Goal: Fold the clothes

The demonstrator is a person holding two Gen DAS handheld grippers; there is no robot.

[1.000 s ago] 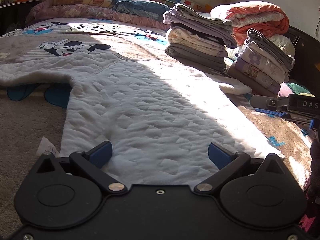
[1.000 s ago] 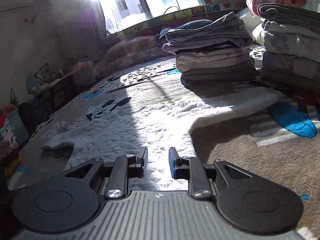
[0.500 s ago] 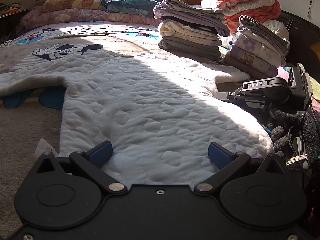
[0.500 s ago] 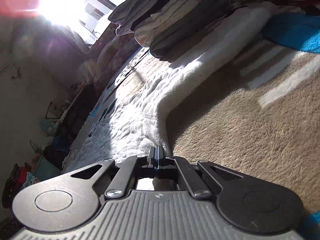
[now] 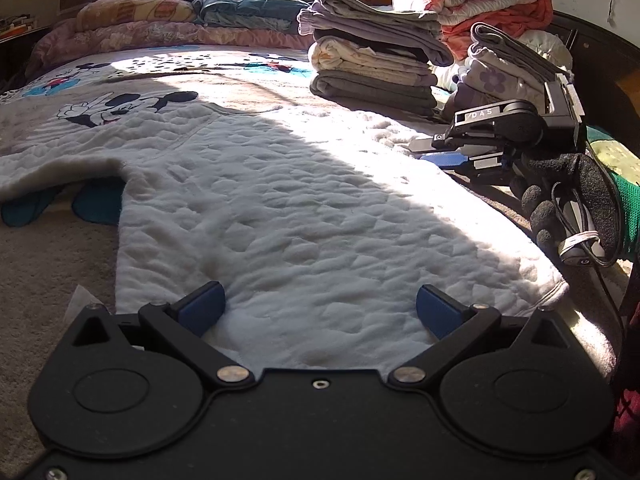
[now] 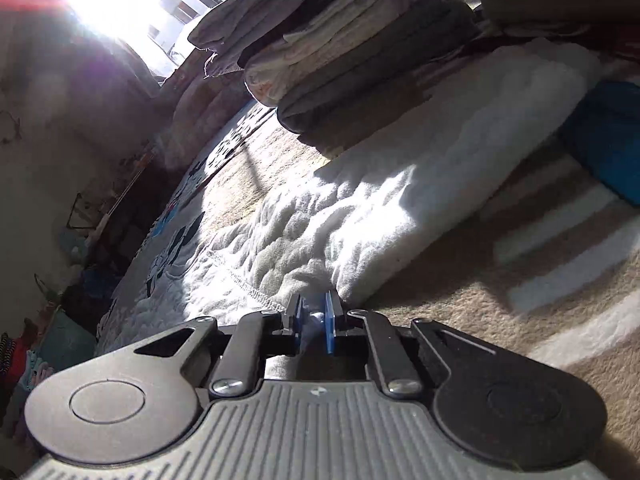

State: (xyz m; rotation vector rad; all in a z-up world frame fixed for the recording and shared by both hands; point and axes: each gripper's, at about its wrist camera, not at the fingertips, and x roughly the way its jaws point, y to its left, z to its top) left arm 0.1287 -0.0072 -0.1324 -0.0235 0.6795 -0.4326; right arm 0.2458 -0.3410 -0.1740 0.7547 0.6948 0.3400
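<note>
With the white quilted top (image 5: 304,216) spread flat on the bed (image 5: 48,256), its hem nearest me and its sleeves out to either side, I have my right gripper (image 6: 314,318) clenched on a small pinch of fabric where the right sleeve (image 6: 432,184) meets the body. My left gripper (image 5: 318,308) is released, jaws wide apart, low over the hem and grasping nothing. From the left wrist view, my right gripper (image 5: 500,132) sits tilted on its side at the garment's right edge, my gloved hand (image 5: 572,200) around its handle.

The bite looks shallow to me: only a thin fold shows between the blue pads (image 6: 330,322), so a quick lift could let the thick fleece slide out. If I have caught just the top layer, I judge the fold would pull the front away from the back and leave a bunched crease. The stack of folded clothes (image 6: 352,60) stands just beside the sleeve, and I cannot tell whether it rests on the cuff; if it does, dragging the sleeve inward could topple the pile. A cable (image 5: 600,276) hangs near the hem corner and might snag.
</note>
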